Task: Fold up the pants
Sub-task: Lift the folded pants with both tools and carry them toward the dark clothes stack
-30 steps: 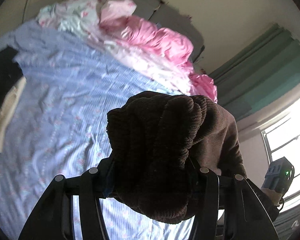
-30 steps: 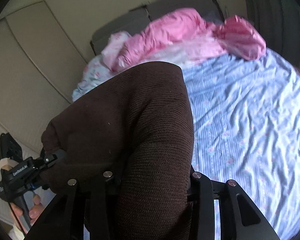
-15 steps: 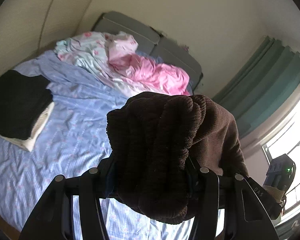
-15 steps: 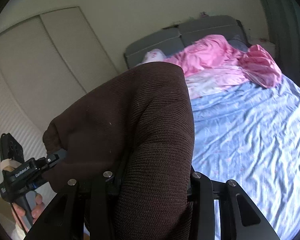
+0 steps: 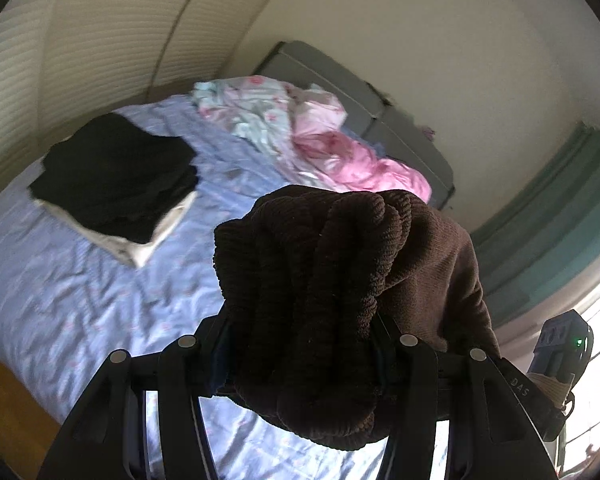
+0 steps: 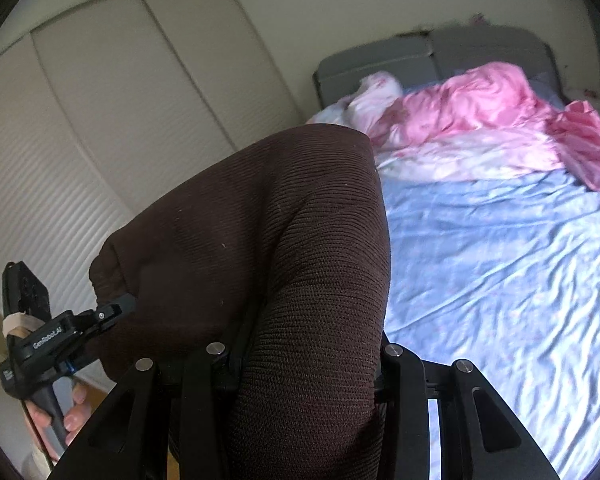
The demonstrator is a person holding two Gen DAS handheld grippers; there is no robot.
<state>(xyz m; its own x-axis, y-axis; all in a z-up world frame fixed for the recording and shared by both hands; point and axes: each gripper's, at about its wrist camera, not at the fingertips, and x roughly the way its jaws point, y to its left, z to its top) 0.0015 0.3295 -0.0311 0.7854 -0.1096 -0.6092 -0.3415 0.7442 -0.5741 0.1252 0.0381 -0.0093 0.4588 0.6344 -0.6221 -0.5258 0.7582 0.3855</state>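
Both tongs, left and right, grip the brown pants, held bunched above the bed (folded stack nearby); folding seems barely begun.

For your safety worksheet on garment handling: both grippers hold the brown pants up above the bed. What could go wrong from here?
1. The left gripper clamps a thick bunch of the brown pants; layers might slip free or fold unevenly.
2. The pants block both cameras, so laying them flat on the blue sheet may be misjudged.
3. Swinging left could disturb the folded black stack.
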